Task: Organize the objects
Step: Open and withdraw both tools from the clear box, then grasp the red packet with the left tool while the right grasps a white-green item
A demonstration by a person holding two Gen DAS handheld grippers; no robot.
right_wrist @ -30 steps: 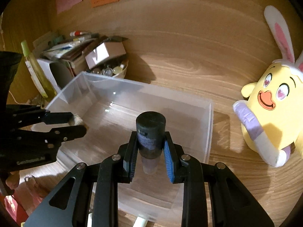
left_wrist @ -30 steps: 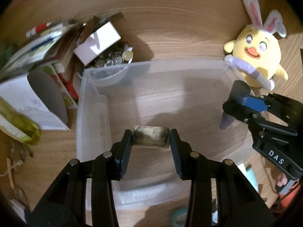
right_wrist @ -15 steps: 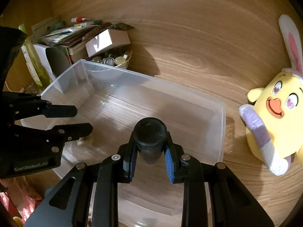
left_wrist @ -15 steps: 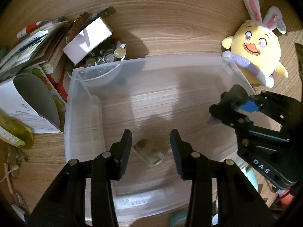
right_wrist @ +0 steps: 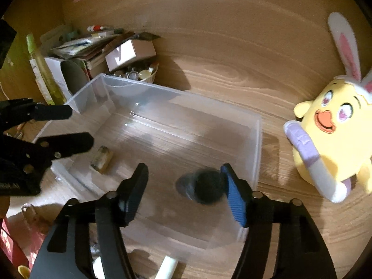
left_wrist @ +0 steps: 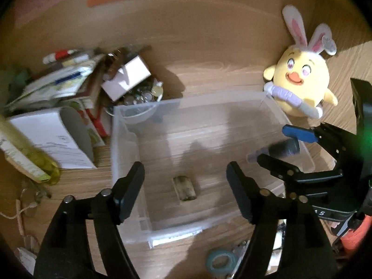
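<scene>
A clear plastic bin (left_wrist: 286,121) (right_wrist: 255,139) stands on the wooden desk. A small brownish block (left_wrist: 184,189) (right_wrist: 101,158) lies on the bin floor. My left gripper (left_wrist: 186,186) is open above it, raised over the bin's near wall. My right gripper (right_wrist: 186,190) is open over the bin's right part. A dark-capped bottle (right_wrist: 204,189) (left_wrist: 282,149) is blurred between its fingers, close to the blue pad (right_wrist: 234,204), and nothing grips it. The right gripper also shows in the left wrist view (left_wrist: 286,148).
A yellow bunny plush (left_wrist: 302,86) (right_wrist: 332,137) sits right of the bin. A pile of books, papers and a white box (left_wrist: 125,79) (right_wrist: 130,52) lies at the left, with a bowl of small items (left_wrist: 141,104). A tape roll (left_wrist: 220,261) lies near the front.
Both grippers opened. The left let the brownish block drop to the bin floor and rose. The right gripper let go of the dark-capped bottle, which is now blurred, dropping.
</scene>
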